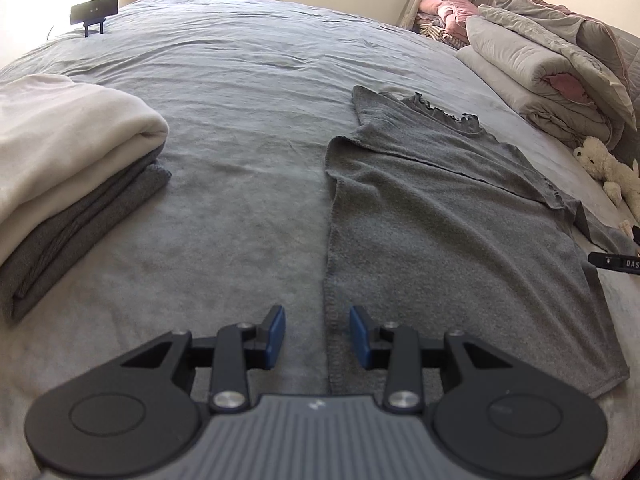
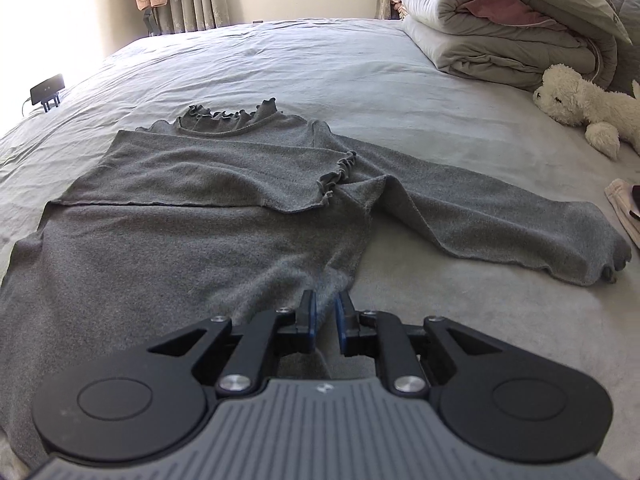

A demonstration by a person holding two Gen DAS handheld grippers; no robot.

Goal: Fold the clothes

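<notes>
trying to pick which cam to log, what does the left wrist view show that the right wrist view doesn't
Only the left wrist view shows the stack of folded clothes and the open left tool.

Only the right wrist view shows the spread-out right sleeve and the right tool, nearly closed at the gray top's side edge.

Both show the top, the bed, the rolled duvet and the plush toy.

A grey sweater with a frilled collar lies flat on the bed. One sleeve is folded across its chest; the other stretches out sideways.

A white plush toy lies at right frame beside rolled grey bedding; a small black device stands upper left on the bed.
</notes>
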